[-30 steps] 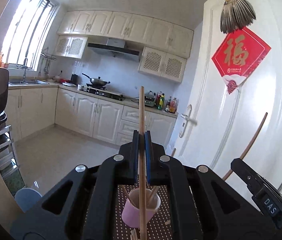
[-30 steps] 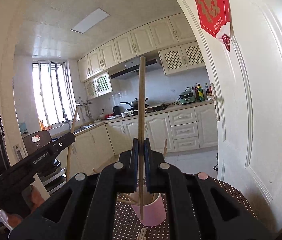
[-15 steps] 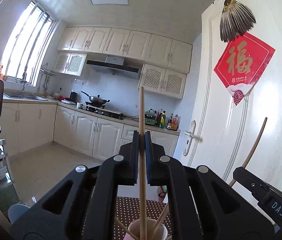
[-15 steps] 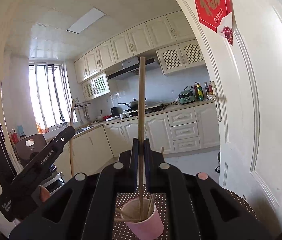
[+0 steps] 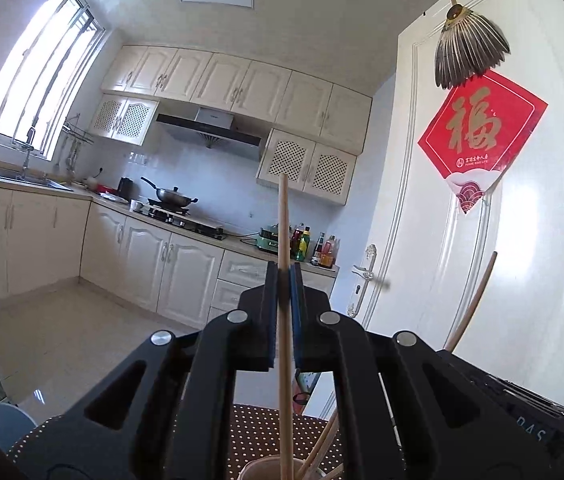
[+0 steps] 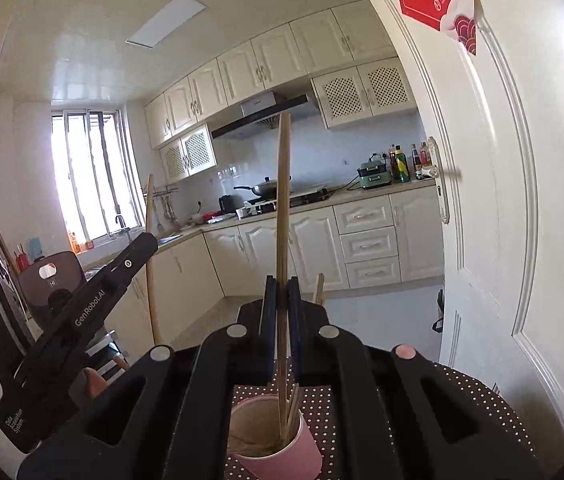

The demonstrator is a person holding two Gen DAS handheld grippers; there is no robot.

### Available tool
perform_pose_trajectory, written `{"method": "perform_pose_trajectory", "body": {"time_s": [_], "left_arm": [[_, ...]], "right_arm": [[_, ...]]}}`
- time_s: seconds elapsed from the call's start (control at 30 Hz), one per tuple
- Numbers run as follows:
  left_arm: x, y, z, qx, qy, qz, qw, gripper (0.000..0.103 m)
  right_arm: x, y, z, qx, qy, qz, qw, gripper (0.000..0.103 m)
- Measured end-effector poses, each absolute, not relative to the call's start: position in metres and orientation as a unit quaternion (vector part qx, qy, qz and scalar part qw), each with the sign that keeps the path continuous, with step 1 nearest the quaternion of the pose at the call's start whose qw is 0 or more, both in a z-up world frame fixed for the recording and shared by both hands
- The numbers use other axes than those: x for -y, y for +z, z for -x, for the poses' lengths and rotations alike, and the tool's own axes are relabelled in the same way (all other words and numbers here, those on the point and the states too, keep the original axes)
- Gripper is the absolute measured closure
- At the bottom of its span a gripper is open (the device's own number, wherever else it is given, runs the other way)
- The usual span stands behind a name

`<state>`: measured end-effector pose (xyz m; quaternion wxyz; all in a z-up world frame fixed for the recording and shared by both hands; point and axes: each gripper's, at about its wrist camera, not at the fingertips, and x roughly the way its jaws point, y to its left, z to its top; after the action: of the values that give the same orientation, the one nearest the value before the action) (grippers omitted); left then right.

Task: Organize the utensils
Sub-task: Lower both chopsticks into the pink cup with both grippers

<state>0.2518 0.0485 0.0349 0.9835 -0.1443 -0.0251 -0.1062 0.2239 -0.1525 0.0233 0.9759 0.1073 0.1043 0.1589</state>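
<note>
My left hand-held gripper point(image 5: 282, 312) and right hand-held gripper point(image 6: 280, 316) are each clamped tight on one upright chopstick point(image 6: 283, 240); the left one's chopstick point(image 5: 284, 280) is pale wood too. Both tips reach into the pink cup point(image 6: 274, 440) at bottom centre, on the dotted surface point(image 6: 461, 400), beside a few sticks already stowed. Releasing these two remains, I judge.
</note>
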Motion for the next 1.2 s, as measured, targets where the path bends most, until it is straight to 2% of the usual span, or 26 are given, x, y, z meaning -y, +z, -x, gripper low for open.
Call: {"method": "perform_pose_trajectory", "body": {"time_s": [0.87, 1.2], "left_arm": [[-0.029, 0.001, -0.260, 0.068, -0.092, 0.112, 0.987, 0.097], [-0.008, -0.005, -0.258, 0.100, -0.047, 0.060, 0.992, 0.096]], "right_arm": [[0.148, 0.000, -0.237, -0.149, 0.163, -0.107, 0.969, 0.098], [0.151, -0.003, -0.234, -0.147, 0.165, -0.110, 0.969, 0.098]]}}
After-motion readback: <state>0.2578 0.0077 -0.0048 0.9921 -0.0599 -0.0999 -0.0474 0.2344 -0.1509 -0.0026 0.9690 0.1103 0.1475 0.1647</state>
